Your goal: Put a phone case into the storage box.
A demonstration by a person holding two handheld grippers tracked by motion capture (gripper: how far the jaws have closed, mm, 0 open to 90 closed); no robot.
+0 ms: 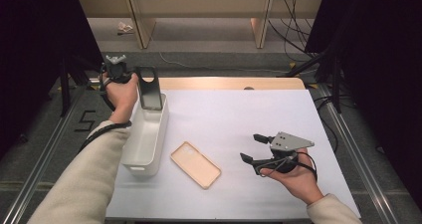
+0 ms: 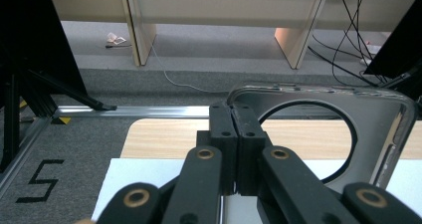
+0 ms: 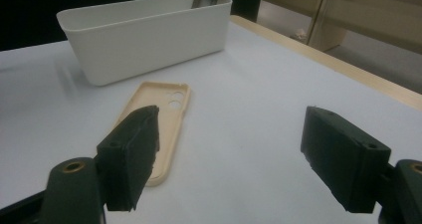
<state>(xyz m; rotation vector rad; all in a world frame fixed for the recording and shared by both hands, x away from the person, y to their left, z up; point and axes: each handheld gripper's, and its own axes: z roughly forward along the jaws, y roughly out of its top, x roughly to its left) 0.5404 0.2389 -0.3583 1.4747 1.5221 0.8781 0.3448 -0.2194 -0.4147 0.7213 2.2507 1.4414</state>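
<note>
We see a white table (image 1: pixel 259 119), wooden shelf legs (image 1: pixel 141 27) beyond it, black cables (image 1: pixel 292 27) behind its far right corner, a painted 5 (image 1: pixel 84 120) on the floor left of it

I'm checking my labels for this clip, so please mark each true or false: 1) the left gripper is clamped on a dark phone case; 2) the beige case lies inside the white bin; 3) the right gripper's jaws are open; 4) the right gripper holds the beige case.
1) True: the left gripper is shut on the edge of the dark phone case, held over the white bin.
2) False: the beige case lies on the white mat beside the bin.
3) True: the right gripper has its jaws wide apart.
4) False: nothing is between its jaws.
</note>
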